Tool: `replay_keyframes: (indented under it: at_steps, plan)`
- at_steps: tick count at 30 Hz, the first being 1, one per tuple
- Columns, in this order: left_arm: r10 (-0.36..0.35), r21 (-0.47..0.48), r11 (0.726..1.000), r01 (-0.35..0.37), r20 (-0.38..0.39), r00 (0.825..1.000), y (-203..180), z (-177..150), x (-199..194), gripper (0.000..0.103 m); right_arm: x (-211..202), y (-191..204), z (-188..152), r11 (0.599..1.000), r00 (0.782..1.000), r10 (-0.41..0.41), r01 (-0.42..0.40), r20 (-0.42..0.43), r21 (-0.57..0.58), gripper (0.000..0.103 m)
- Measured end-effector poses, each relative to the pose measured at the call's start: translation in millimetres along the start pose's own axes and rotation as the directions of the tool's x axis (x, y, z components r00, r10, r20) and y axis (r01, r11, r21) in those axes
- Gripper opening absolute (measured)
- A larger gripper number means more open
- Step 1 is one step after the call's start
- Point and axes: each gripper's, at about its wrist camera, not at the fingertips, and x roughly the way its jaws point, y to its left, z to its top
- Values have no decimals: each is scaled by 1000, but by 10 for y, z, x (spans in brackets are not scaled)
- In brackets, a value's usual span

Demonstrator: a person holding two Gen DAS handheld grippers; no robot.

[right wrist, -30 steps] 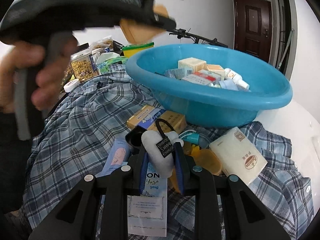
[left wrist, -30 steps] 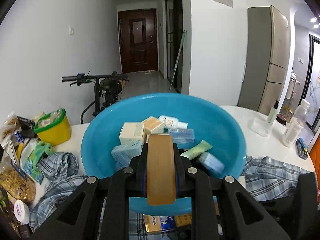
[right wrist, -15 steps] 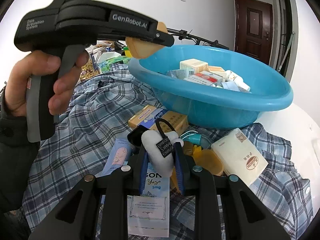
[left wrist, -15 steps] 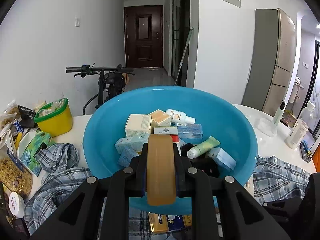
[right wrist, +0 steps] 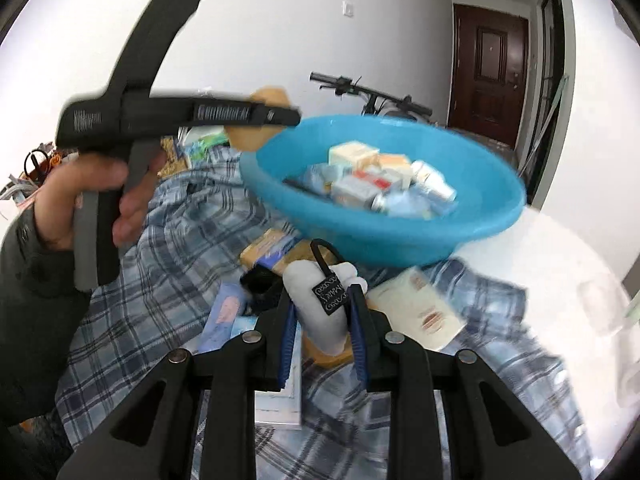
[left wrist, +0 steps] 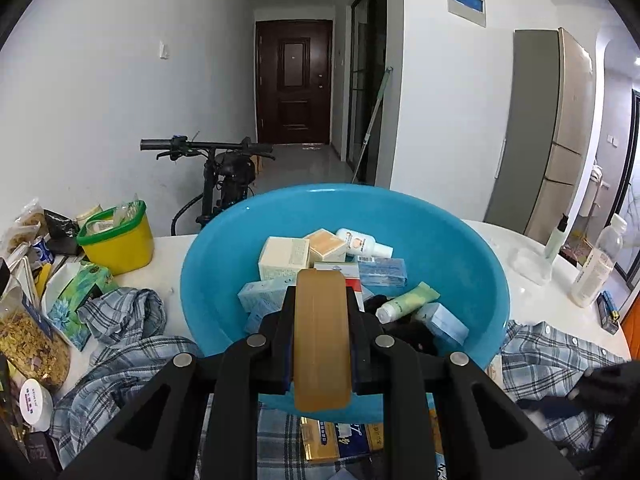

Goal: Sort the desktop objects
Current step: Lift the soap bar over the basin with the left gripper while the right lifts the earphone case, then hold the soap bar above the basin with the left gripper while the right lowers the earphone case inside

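Note:
My left gripper (left wrist: 320, 294) is shut on a tan bar (left wrist: 322, 344), held just over the near rim of a blue basin (left wrist: 460, 240). The basin holds several small boxes, a green tube (left wrist: 406, 300) and a white bottle (left wrist: 362, 242). In the right wrist view a hand (right wrist: 96, 184) holds that left gripper (right wrist: 280, 114), with the tan bar (right wrist: 260, 136) at the basin's (right wrist: 400, 240) left edge. My right gripper (right wrist: 322, 300) is shut on a white soft item with a black tag (right wrist: 320, 320), above the plaid cloth in front of the basin.
A plaid cloth (right wrist: 160, 248) covers the table, with flat boxes (right wrist: 272, 244) and a white pouch (right wrist: 416, 308) lying under the basin's front. A yellow tub (left wrist: 116, 240) and snack bags (left wrist: 28, 332) crowd the left. Bottles (left wrist: 596, 272) stand at the right. A bicycle (left wrist: 224, 168) leans behind.
My right gripper has risen with the white item, and its view is now blurred. The left gripper has stayed at the basin's near rim with the tan bar.

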Motion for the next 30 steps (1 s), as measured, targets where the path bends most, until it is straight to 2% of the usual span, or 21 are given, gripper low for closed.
replay_keyframes:
  at_steps: [4,6,10,13,18,21,25,30]
  plan:
    - [-12,-9,1000,13,9,1000,12,8,-36,21,-114,-54,331,999,998,-49,50,46,-15,23]
    - [24,-10,1000,-24,28,999,12,8,-46,21,-91,-97,512,997,996,-71,72,60,-11,23]
    - [46,-3,999,-46,29,999,28,2,-35,21,85,-167,858,988,985,-149,151,93,-18,23]
    - [61,7,998,-61,37,997,64,2,-43,21,309,-252,1044,987,982,-162,161,95,18,23]
    - [61,-8,998,-61,51,997,130,6,-53,21,630,-344,957,980,975,-190,182,111,81,23]
    - [44,-1,999,-44,46,998,100,-11,-36,21,793,-313,869,978,976,-207,204,66,47,23]
    - [33,22,999,-34,51,998,29,-33,-31,21,784,-372,806,980,980,-187,181,70,85,23]
    - [55,34,998,-57,54,997,12,-49,-25,21,783,-407,760,978,980,-191,185,59,91,23]
